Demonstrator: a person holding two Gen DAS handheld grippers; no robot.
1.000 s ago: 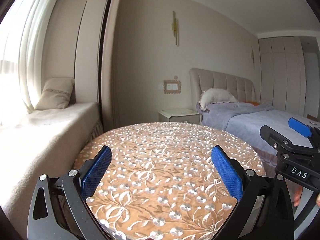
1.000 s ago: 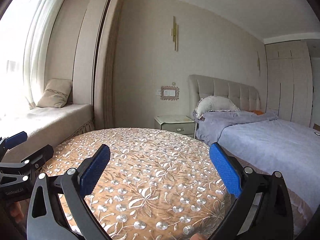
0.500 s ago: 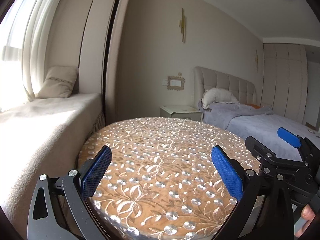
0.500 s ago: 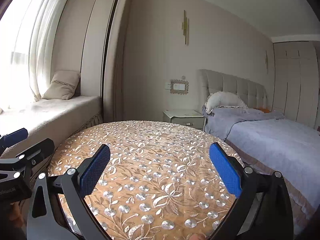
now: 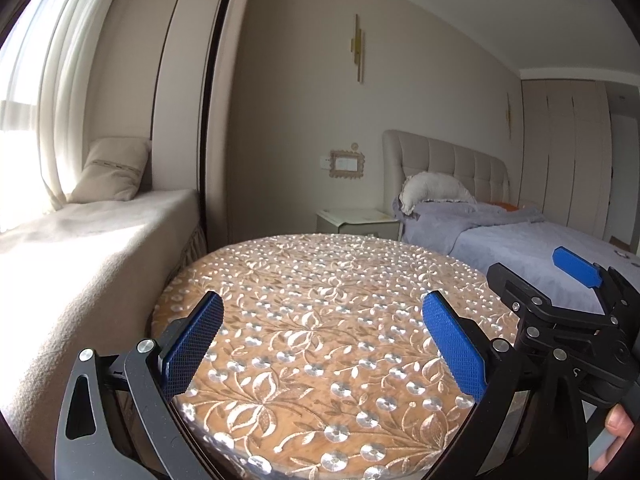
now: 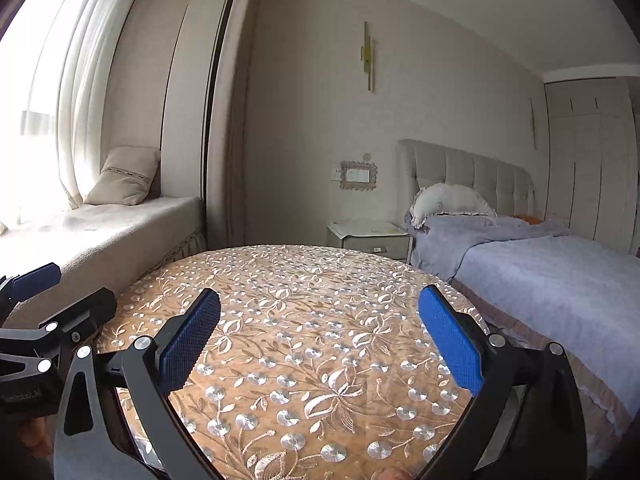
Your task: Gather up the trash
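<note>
Both views dropped lower over round table [image 5: 320,320]; left gripper [image 5: 322,338] and right gripper [image 6: 320,332] spread wide, holding nothing.

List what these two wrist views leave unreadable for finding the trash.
- Floor around the round table: both views, hidden by tabletop and claws.
- Nightstand top: right wrist view, pale items too small to identify.
- Orange object on the bed: left wrist view, mostly hidden by the blanket.
</note>
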